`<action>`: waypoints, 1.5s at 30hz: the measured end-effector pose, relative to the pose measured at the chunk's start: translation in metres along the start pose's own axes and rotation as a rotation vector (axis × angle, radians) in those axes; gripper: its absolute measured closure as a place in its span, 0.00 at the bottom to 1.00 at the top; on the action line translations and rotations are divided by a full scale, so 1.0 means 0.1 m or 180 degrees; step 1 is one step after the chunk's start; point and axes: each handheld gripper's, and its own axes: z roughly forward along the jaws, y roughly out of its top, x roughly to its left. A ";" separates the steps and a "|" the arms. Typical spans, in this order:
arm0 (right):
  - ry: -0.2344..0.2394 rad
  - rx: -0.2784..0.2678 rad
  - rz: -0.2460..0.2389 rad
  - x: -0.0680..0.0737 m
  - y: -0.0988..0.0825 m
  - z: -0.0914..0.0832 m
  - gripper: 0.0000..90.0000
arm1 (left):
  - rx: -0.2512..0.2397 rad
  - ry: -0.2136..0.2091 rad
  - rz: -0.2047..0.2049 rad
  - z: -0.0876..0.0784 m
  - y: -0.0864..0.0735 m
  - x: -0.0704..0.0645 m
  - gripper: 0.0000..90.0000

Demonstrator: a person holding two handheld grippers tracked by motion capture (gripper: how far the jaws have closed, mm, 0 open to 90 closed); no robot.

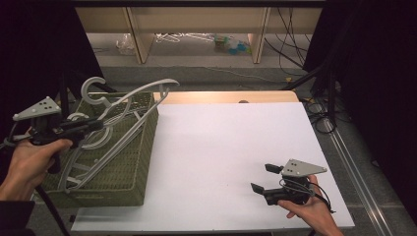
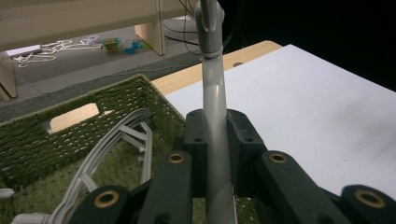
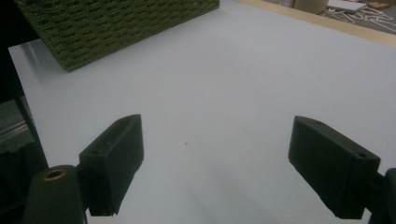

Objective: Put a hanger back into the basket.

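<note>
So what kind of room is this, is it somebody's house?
Probably not a house: it looks like a lab or workshop set up for recording. Black curtains hang around the white table, and loose cables trail over the floor near plain wooden shelving.

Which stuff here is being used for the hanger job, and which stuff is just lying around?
In use:
- left gripper, shut on the lifted grey hanger
- green woven basket with more hangers inside
- white table top
- right gripper, open, above the table top

Lying about:
- hangers on the floor
- colourful bits beside them
- cables
</note>
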 end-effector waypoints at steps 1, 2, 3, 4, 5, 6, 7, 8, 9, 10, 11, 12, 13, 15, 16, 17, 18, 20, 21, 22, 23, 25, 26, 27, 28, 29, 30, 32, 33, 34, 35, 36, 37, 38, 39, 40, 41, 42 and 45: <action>0.0004 0.0006 0.0006 0.00 0.00 0.00 0.21 | -0.0003 0.0013 0.0009 0.00 0.00 0.02 0.88; 0.0011 0.0011 0.0012 0.00 0.00 0.00 0.21 | 0.0019 0.0050 0.0044 0.01 0.00 0.05 0.88; 0.0015 0.0014 0.0014 0.01 0.00 0.00 0.21 | 0.0027 0.0060 0.0046 0.01 0.00 0.07 0.88; 0.0017 0.0018 0.0011 0.01 0.00 0.00 0.21 | 0.0042 0.0089 0.0039 0.02 -0.01 0.09 0.88; 0.0018 0.0023 0.0014 0.01 0.00 0.01 0.21 | 0.0062 0.0113 0.0038 0.03 -0.02 0.12 0.88; 0.0017 0.0027 0.0009 0.00 0.00 0.01 0.21 | 0.0080 0.0133 0.0035 0.03 -0.03 0.16 0.88; 0.0026 0.0041 0.0029 0.01 0.00 0.00 0.21 | 0.0088 0.0147 0.0026 0.04 -0.04 0.18 0.88; 0.0016 0.0030 0.0009 0.00 -0.01 0.00 0.21 | 0.0101 0.0157 0.0011 0.04 -0.06 0.21 0.88; -0.0016 0.0067 -0.0004 0.00 0.00 -0.01 0.21 | 0.0095 0.0153 -0.0006 0.04 -0.07 0.24 0.88; -0.0008 0.0067 0.0002 0.00 0.00 -0.01 0.21 | 0.0097 0.0152 -0.0020 0.04 -0.08 0.25 0.88; 0.0002 0.0076 0.0011 0.00 0.00 0.00 0.21 | 0.0108 0.0166 -0.0019 0.04 -0.09 0.27 0.88; 0.0035 0.0051 0.0003 0.00 -0.01 0.01 0.21 | 0.0116 0.0172 -0.0021 0.05 -0.11 0.29 0.88; 0.0035 0.0064 -0.0001 0.00 -0.01 0.02 0.21 | 0.0127 0.0174 -0.0009 0.05 -0.12 0.30 0.88; 0.0032 0.0058 0.0009 0.01 -0.01 0.02 0.21 | 0.0124 0.0177 0.0006 0.05 -0.13 0.32 0.88; 0.0035 0.0054 0.0007 0.01 -0.01 0.02 0.21 | 0.0113 0.0193 0.0001 0.05 -0.14 0.35 0.88; 0.0038 0.0053 0.0005 0.01 -0.01 0.02 0.21 | 0.0110 0.0194 -0.0007 0.05 -0.14 0.36 0.88; 0.0037 0.0054 0.0006 0.01 -0.01 0.02 0.21 | 0.0104 0.0213 -0.0023 0.04 -0.15 0.38 0.88; 0.0049 0.0068 0.0011 0.01 -0.01 0.02 0.21 | 0.0110 0.0264 -0.0077 0.04 -0.17 0.43 0.88; 0.0022 0.0081 0.0002 0.01 -0.01 0.02 0.21 | 0.0125 0.0270 -0.0072 0.04 -0.18 0.45 0.88; 0.0021 0.0086 0.0003 0.01 -0.01 0.02 0.21 | 0.0147 0.0289 -0.0057 0.04 -0.20 0.47 0.88; 0.0019 0.0084 0.0001 0.01 -0.01 0.02 0.21 | 0.0157 0.0302 -0.0068 0.04 -0.21 0.49 0.88; 0.0031 0.0115 0.0018 0.01 -0.01 0.01 0.21 | 0.0170 0.0332 -0.0109 0.04 -0.25 0.54 0.88; 0.0032 0.0117 0.0014 0.01 -0.01 0.01 0.21 | 0.0181 0.0342 -0.0122 0.04 -0.27 0.56 0.88; 0.0039 0.0116 0.0014 0.01 -0.01 0.01 0.21 | 0.0188 0.0359 -0.0125 0.04 -0.29 0.58 0.88; 0.0038 0.0116 0.0016 0.01 -0.01 0.01 0.21 | 0.0196 0.0377 -0.0140 0.04 -0.31 0.60 0.88; 0.0048 0.0059 0.0011 0.01 -0.01 0.03 0.21 | 0.0206 0.0388 -0.0142 0.04 -0.33 0.61 0.88; 0.0046 0.0061 0.0014 0.01 -0.01 0.03 0.21 | 0.0205 0.0398 -0.0145 0.04 -0.34 0.62 0.88; 0.0049 0.0060 0.0014 0.01 -0.02 0.03 0.21 | 0.0171 0.0399 -0.0176 0.04 -0.36 0.64 0.88; 0.0044 0.0065 0.0013 0.01 -0.02 0.03 0.21 | 0.0174 0.0399 -0.0173 0.04 -0.36 0.64 0.88; 0.0044 0.0065 0.0010 0.01 -0.01 0.03 0.21 | 0.0174 0.0398 -0.0173 0.04 -0.36 0.65 0.88; 0.0048 0.0063 0.0014 0.01 -0.01 0.03 0.21 | 0.0182 0.0392 -0.0177 0.04 -0.36 0.65 0.88; 0.0049 0.0064 0.0013 0.01 -0.01 0.03 0.21 | 0.0190 0.0392 -0.0171 0.04 -0.36 0.65 0.88; 0.0051 0.0064 0.0014 0.01 -0.01 0.03 0.21 | 0.0203 0.0402 -0.0154 0.05 -0.36 0.65 0.88; 0.0055 0.0071 0.0011 0.00 -0.01 0.03 0.21 | 0.0211 0.0404 -0.0144 0.05 -0.36 0.66 0.88; 0.0053 0.0075 0.0011 0.00 -0.01 0.03 0.21 | 0.0230 0.0417 -0.0143 0.06 -0.36 0.66 0.88; 0.0052 0.0076 0.0011 0.00 -0.01 0.03 0.21 | 0.0254 0.0431 -0.0093 0.07 -0.36 0.67 0.88; 0.0058 0.0078 0.0010 0.00 -0.01 0.03 0.21 | 0.0278 0.0457 -0.0088 0.07 -0.37 0.69 0.88; 0.0060 0.0078 0.0011 0.00 -0.01 0.02 0.21 | 0.0298 0.0473 -0.0093 0.06 -0.37 0.70 0.88; 0.0065 0.0079 0.0012 0.00 -0.01 0.02 0.21 | 0.0277 0.0450 -0.0086 0.05 -0.40 0.73 0.88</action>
